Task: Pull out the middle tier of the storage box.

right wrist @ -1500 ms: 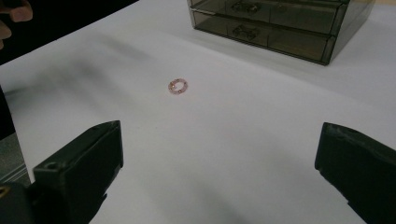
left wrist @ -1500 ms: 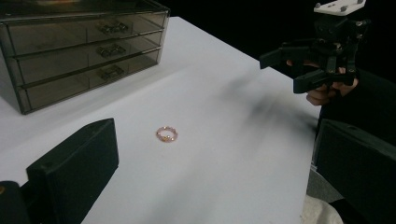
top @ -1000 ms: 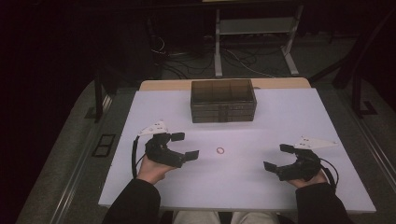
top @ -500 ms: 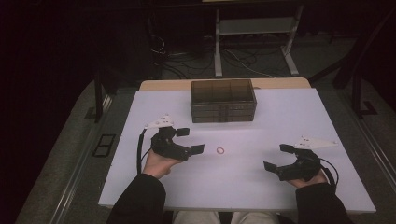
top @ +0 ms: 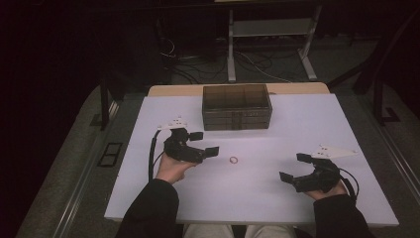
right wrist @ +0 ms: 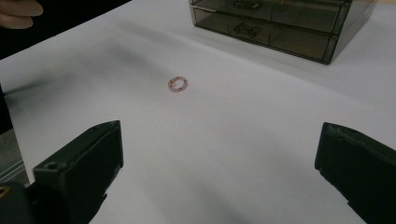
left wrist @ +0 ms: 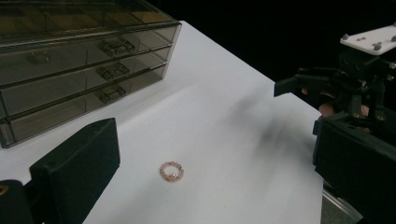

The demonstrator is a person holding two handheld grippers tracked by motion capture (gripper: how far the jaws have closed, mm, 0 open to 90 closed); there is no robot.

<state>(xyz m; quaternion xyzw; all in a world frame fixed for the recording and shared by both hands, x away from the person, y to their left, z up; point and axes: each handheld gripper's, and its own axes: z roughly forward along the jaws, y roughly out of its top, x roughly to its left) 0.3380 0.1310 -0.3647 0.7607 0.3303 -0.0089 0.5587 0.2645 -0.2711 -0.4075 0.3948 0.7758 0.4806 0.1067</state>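
A small pink beaded ring lies flat on the white table, in front of a dark see-through drawer box. My left gripper is open just left of the ring, its jaws pointing toward it and nothing between them. In the left gripper view the ring lies on the table a short way ahead of the wide-apart jaws. My right gripper stands open near the front right, well apart from the ring. In the right gripper view the ring lies farther off, ahead and left.
The drawer box has three shut drawers with small handles and stands at the back middle of the table. In the left gripper view the other gripper shows near the table's far edge. Dark floor, cables and a metal stand lie beyond the table.
My left gripper has moved forward and to the right, closer to the ring. The right gripper and the ring have stayed put.
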